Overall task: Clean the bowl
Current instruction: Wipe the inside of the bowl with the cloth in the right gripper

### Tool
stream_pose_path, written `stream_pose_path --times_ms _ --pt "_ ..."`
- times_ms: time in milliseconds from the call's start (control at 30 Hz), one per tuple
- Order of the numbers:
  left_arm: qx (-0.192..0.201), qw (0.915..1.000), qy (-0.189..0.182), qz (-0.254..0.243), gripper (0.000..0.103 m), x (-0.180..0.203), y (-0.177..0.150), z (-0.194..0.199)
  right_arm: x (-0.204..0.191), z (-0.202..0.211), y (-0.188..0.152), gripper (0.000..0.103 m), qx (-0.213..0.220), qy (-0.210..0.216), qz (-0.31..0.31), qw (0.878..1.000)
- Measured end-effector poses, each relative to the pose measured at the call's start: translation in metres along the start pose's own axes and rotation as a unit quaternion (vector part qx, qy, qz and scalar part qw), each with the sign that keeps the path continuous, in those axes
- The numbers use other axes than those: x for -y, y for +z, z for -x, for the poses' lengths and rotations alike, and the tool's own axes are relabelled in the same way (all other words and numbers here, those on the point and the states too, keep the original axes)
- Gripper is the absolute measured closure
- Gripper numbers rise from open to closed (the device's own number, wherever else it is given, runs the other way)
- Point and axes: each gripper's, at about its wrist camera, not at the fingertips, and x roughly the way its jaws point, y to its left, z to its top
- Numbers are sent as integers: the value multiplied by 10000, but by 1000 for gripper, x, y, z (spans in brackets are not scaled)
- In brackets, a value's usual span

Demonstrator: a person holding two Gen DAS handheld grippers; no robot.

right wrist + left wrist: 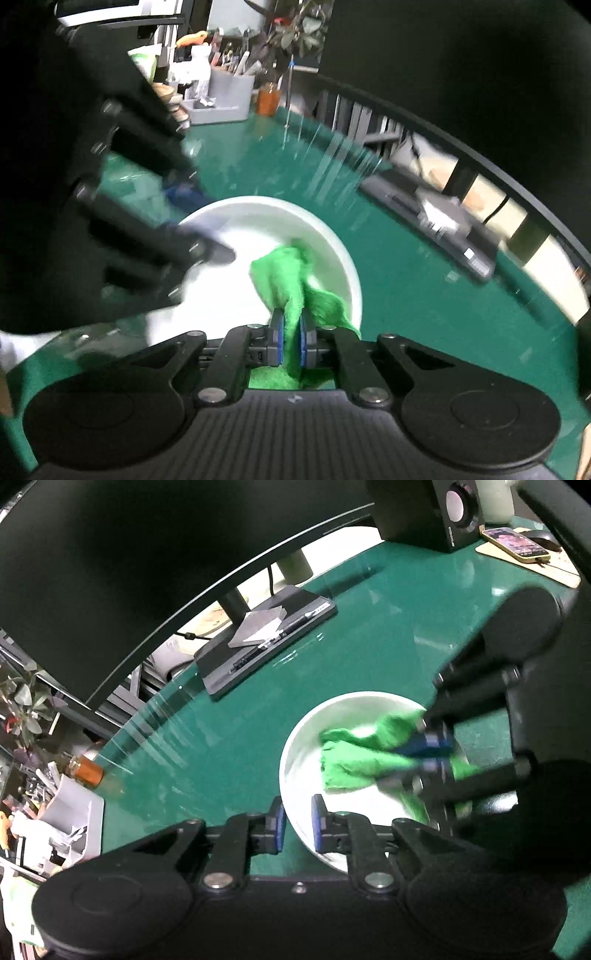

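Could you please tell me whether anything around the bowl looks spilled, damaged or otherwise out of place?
Nothing stands out. The white bowl sits upright on the green desk, its rim between the left tongs. The right tongs pinch the green cloth inside it. I see no spill or crack, though the right wrist view is blurred.

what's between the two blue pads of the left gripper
The near rim of the white round bowl runs between the left gripper pads, one pad outside, one inside; the left wrist view shows it.

Both wrist views look down, close, from opposite sides, sharing the bowl [306, 760] [332, 236].
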Motion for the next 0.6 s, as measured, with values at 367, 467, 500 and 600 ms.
stream_pose_path --times_ms 367,467,500,600 --pt "-71 9999 143 2 82 20 -3 2 -4 14 -17 91 134 32 -544 9984" --pt "-118 9995 144 239 83 17 0 2 -3 15 -18 91 160 29 -625 9979" --pt "-138 9994 166 268 82 18 2 2 -2 15 -18 91 163 28 -652 9977" --pt "-228 9993 252 136 82 22 5 1 -2 17 -19 92 175 17 -698 9974"
